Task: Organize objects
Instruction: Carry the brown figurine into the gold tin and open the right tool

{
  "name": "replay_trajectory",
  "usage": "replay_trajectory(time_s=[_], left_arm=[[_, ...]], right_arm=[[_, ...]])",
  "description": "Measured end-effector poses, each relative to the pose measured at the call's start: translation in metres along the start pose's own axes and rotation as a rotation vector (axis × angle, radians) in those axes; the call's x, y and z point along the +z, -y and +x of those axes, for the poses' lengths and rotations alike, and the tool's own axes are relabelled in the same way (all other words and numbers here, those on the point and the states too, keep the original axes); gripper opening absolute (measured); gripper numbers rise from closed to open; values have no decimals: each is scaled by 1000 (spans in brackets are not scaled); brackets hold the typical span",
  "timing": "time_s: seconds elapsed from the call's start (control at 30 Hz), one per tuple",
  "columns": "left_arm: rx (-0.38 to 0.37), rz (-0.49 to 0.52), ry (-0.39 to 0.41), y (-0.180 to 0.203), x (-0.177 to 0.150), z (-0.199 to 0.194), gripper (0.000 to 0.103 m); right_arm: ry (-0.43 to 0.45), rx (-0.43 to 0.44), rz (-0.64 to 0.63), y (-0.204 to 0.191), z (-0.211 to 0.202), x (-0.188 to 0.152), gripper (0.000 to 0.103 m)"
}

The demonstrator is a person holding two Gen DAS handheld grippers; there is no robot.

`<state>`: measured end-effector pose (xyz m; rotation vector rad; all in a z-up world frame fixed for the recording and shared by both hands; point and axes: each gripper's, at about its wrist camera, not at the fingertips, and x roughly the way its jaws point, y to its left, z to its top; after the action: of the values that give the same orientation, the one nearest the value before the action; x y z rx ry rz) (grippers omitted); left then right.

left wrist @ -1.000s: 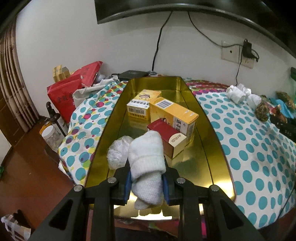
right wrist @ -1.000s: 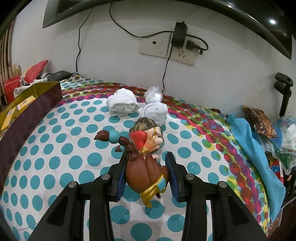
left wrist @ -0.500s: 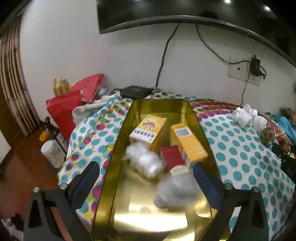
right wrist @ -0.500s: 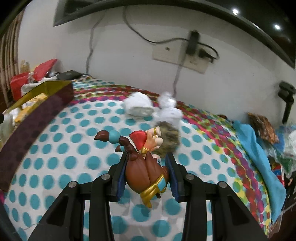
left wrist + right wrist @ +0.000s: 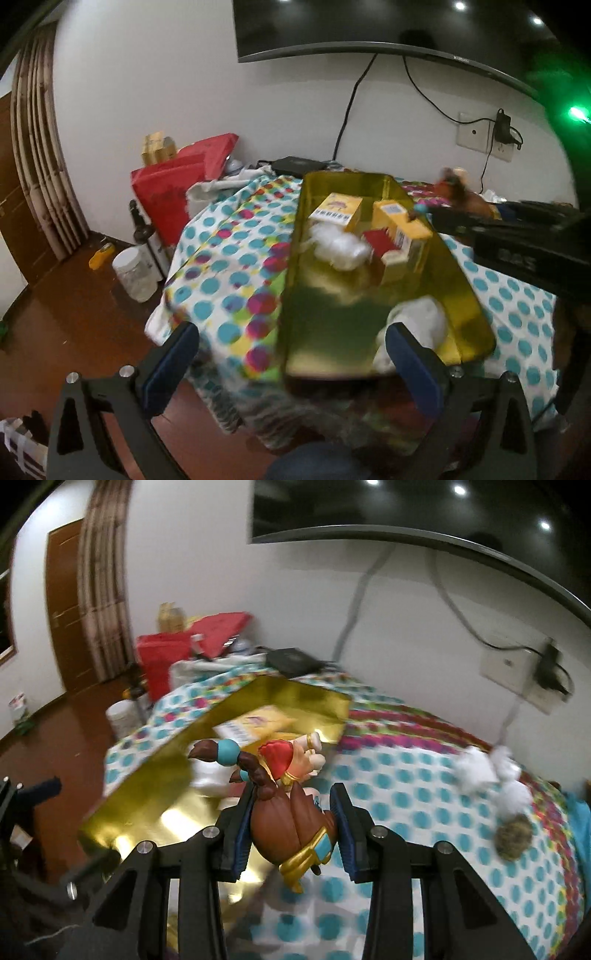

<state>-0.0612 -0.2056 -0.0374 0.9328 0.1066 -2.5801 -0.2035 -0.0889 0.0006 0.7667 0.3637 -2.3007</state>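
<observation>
A gold tray (image 5: 476, 314) sits on the dotted tablecloth (image 5: 229, 258). In it lie a rolled white sock (image 5: 421, 321), a white plastic wad (image 5: 341, 247), yellow boxes (image 5: 338, 210) and a red box (image 5: 380, 243). My left gripper (image 5: 288, 358) is open and empty, low at the tray's near end. My right gripper (image 5: 291, 834) is shut on a brown toy figurine (image 5: 284, 812) and holds it above the tray's right rim (image 5: 306, 701). The right gripper and figurine also show in the left wrist view (image 5: 458, 192).
White socks (image 5: 487, 768) and a brownish lump (image 5: 513, 838) lie on the cloth to the right. A red bag (image 5: 177, 184), a black box (image 5: 295, 164), a plastic jar (image 5: 135, 273) and a bottle stand left of the table. A TV hangs above.
My left gripper let go of the white sock into the tray, opened wide and pulled back. My right gripper carried the figurine left, from the cloth to above the tray.
</observation>
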Motion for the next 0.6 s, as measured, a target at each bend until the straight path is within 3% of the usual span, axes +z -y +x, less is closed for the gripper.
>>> replay_trajectory(time_s=[0.17, 0.47, 0.57, 0.6], left_arm=[[-8, -19, 1, -13, -10, -5, 103], [-26, -2, 17, -6, -10, -10, 103], [-23, 2, 29, -4, -10, -13, 103], [-24, 2, 27, -3, -10, -14, 103]], right_arm=[[-39, 40, -54, -36, 15, -7, 37], [-58, 86, -72, -56, 20, -8, 37], [-62, 111, -68, -57, 22, -8, 41], [-49, 100, -65, -57, 20, -8, 50]])
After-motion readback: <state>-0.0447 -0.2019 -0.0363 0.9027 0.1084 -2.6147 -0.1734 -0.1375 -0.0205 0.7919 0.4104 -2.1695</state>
